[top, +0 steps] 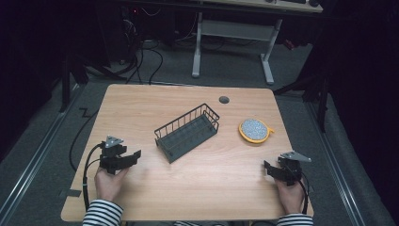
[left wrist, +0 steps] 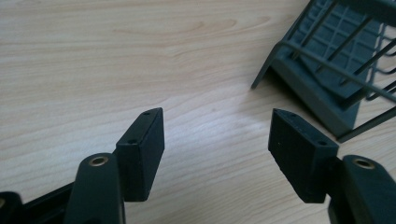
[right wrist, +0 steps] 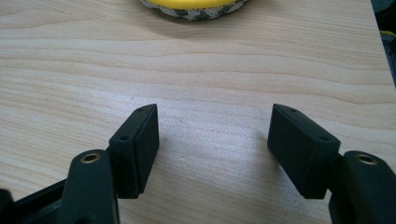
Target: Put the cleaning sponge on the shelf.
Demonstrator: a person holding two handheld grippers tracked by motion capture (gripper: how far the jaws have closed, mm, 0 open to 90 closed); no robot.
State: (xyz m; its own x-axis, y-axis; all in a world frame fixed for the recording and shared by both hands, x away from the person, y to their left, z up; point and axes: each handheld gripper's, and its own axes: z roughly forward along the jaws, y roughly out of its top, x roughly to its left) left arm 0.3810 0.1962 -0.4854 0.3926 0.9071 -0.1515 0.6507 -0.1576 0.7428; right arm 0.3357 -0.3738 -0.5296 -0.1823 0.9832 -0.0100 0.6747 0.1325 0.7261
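Note:
A dark wire basket (top: 188, 132) stands askew in the middle of the wooden table (top: 141, 108). To its right lies a round yellow sponge (top: 254, 130) with a speckled grey top. My left gripper (top: 136, 155) hovers at the front left, held in a hand, pointing toward the basket; its jaws stand open over bare wood. In the left gripper view the basket's corner (left wrist: 322, 70) is ahead at the upper right of the open gripper (left wrist: 217, 140). My right gripper (top: 266, 165) rests at the front right, open and holding nothing, with the sponge's edge (right wrist: 194, 7) ahead of the gripper (right wrist: 212, 135).
A round grommet hole (top: 224, 100) sits near the table's far edge. Beyond the table are a white desk frame (top: 235, 42) and cables on the floor. A cable trails from each gripper off the front edge.

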